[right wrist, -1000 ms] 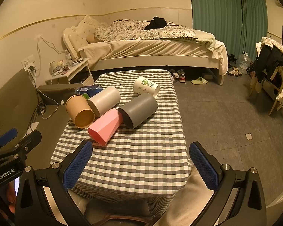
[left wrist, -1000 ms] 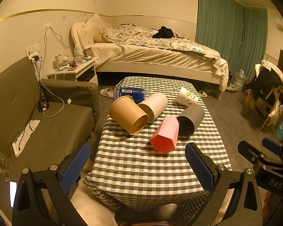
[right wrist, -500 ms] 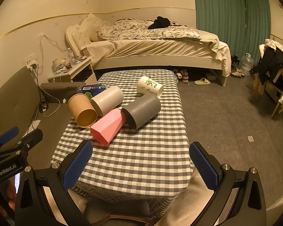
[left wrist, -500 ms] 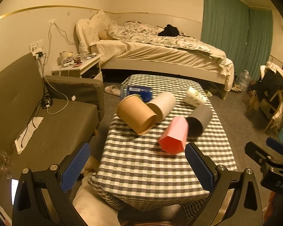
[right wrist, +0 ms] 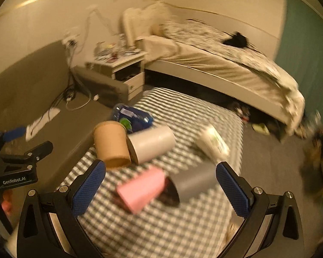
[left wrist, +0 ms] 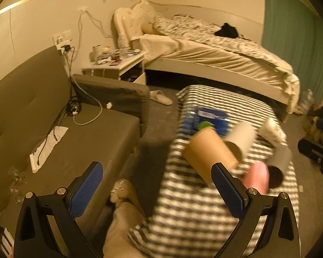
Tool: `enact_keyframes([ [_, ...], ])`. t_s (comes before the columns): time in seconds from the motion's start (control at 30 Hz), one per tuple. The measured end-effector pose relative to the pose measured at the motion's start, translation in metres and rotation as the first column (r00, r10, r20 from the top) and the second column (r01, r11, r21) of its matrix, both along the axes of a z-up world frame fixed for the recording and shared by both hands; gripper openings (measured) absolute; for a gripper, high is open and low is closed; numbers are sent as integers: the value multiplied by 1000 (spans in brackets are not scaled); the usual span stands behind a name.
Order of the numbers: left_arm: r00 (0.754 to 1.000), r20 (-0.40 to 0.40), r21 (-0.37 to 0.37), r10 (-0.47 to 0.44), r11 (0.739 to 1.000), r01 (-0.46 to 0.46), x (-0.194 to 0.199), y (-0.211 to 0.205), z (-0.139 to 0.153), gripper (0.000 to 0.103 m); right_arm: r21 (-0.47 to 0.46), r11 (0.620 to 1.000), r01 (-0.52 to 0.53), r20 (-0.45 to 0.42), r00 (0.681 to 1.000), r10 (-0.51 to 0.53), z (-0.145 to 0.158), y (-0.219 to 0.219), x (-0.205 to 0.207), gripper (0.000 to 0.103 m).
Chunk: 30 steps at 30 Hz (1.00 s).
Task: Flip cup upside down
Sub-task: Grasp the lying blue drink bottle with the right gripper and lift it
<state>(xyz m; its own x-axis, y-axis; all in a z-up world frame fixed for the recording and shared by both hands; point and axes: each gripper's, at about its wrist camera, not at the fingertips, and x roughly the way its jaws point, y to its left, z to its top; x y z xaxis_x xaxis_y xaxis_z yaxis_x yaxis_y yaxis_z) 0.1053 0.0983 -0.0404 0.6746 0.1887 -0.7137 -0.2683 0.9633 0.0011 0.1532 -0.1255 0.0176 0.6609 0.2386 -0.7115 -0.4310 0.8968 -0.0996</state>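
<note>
Several cups lie on their sides on the checked table (right wrist: 161, 232): a brown paper cup (right wrist: 111, 144), a pale grey cup (right wrist: 150, 144), a pink faceted cup (right wrist: 142, 189), a dark grey cup (right wrist: 193, 182) and a white printed cup (right wrist: 214, 143). My right gripper (right wrist: 160, 189) is open, its blue pads either side of the pink and dark grey cups, still short of them. My left gripper (left wrist: 157, 189) is open near the table's left edge, its right pad in front of the brown cup (left wrist: 206, 154). Both views are motion-blurred.
A blue packet (right wrist: 132, 116) lies behind the brown cup. A grey sofa (left wrist: 53, 129) with cables runs along the left, a white nightstand (left wrist: 118, 66) and a bed (left wrist: 215, 53) stand beyond. A person's leg (left wrist: 122, 221) shows below the left gripper.
Both grippers have swung left and closer to the table; the cups now look larger and sit further right in the left wrist view. Both stay open, and the cups have not moved.
</note>
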Motion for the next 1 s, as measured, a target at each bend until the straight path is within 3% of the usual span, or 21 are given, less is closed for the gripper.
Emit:
enact_keyframes([
  [0.23,994,-76,4,74,997,-74,53,41,-29,103,-113,966,-234,-91,970,225,-25,55,100,103],
  [0.4,986,-126,11,112,994,-111,84,64,-55,103,-176,893,-415,-207,902,379,-56,88,167,103],
  [0.57,977,-159,4,145,989,-146,105,80,-81,103,-221,812,-540,-324,826,461,-91,111,209,103],
  [0.67,973,-175,-1,150,988,-152,113,84,-93,103,-210,773,-598,-393,776,494,-115,124,223,102],
  [0.8,970,-197,6,142,990,-144,120,83,-105,103,-169,749,-640,-443,728,523,-136,135,232,101],
  [1.0,967,-219,10,129,991,-130,123,79,-115,103,-77,743,-665,-523,661,538,-160,144,240,95],
])
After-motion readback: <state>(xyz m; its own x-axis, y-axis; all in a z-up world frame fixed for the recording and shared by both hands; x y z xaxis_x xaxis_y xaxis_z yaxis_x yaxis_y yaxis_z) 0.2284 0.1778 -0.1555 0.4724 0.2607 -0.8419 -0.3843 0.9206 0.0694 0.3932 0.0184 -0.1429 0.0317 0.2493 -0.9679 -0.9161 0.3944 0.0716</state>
